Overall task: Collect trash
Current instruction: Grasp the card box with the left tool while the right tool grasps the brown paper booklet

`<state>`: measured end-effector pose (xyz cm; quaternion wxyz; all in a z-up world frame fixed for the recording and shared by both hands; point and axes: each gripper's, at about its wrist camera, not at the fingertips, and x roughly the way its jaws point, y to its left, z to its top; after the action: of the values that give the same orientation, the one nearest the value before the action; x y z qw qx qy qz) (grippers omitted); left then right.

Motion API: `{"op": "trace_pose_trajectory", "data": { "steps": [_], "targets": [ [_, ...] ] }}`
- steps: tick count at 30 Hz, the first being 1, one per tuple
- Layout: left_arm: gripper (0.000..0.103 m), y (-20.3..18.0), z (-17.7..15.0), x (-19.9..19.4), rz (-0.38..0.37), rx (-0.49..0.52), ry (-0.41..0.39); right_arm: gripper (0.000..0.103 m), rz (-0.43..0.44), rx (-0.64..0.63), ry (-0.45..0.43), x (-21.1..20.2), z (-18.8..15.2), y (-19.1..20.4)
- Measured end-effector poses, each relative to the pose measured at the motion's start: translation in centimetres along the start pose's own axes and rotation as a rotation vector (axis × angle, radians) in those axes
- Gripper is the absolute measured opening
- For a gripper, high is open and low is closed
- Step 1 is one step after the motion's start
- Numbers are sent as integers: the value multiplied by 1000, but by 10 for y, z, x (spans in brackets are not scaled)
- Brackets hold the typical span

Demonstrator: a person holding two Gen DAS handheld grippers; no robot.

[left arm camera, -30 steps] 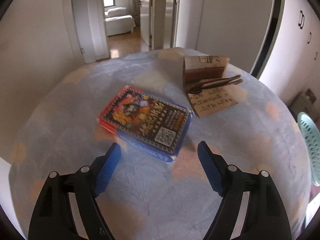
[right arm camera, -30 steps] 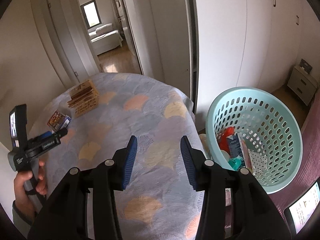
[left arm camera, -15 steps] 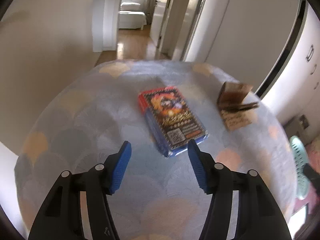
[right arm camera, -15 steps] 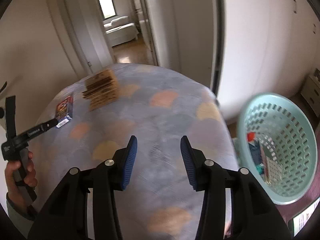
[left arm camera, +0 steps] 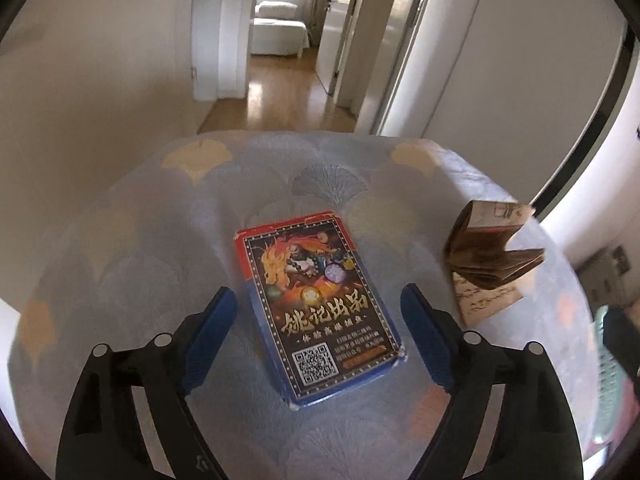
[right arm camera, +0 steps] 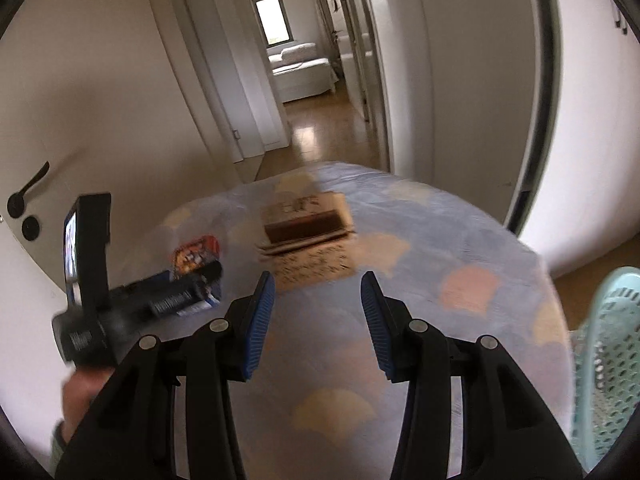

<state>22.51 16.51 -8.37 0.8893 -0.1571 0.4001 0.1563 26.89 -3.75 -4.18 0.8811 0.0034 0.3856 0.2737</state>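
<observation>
The left gripper (left arm camera: 316, 312) is wide open and holds nothing. The card box (left arm camera: 316, 304) lies flat on the desk (left arm camera: 140, 240) right between its two fingers, with a gap on each side, and its long side points away from the gripper. The box is a little turned, so its near corner is closer to the right finger. To grasp it well, I think the gripper should go lower until the pads are at the height of the box sides, turn slightly to match the box, and then close slowly on the long sides.

The right gripper (right arm camera: 318, 320) is also open and empty, above the desk. Ahead of it lies the folded cardboard (right arm camera: 306, 228), and the basket (right arm camera: 608, 344) is at its right, past the desk edge. The box should go there later.
</observation>
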Motion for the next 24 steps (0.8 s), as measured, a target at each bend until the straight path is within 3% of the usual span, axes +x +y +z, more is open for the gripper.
{"op": "trace_pose_trajectory", "data": {
  "steps": [2, 5, 10, 15, 18, 20, 22, 24],
  "targets": [
    [70, -2, -2, 0, 28, 31, -19, 42, 17, 33, 21, 14, 4, 2],
    [66, 1, -3, -2, 4, 19, -35, 42, 50, 102, 48, 32, 10, 2],
    [65, 6, -5, -5, -16, 0, -51, 42, 25, 216, 75, 52, 20, -2],
    [65, 1, -8, -5, -11, 16, -54, 42, 66, 385, 130, 79, 25, -17],
    [65, 1, -9, -5, -15, 18, -55, 41, 74, 419, 153, 91, 24, -22],
    [65, 2, -9, -5, -18, 17, -55, 31, 65, 422, 154, 95, 23, -21],
    [65, 4, -8, -5, -23, 13, -56, 15, 72, 417, 166, 97, 21, -20],
    [65, 4, -9, -6, -29, 9, -63, 12, 84, 423, 165, 95, 17, -21]
  ]
}}
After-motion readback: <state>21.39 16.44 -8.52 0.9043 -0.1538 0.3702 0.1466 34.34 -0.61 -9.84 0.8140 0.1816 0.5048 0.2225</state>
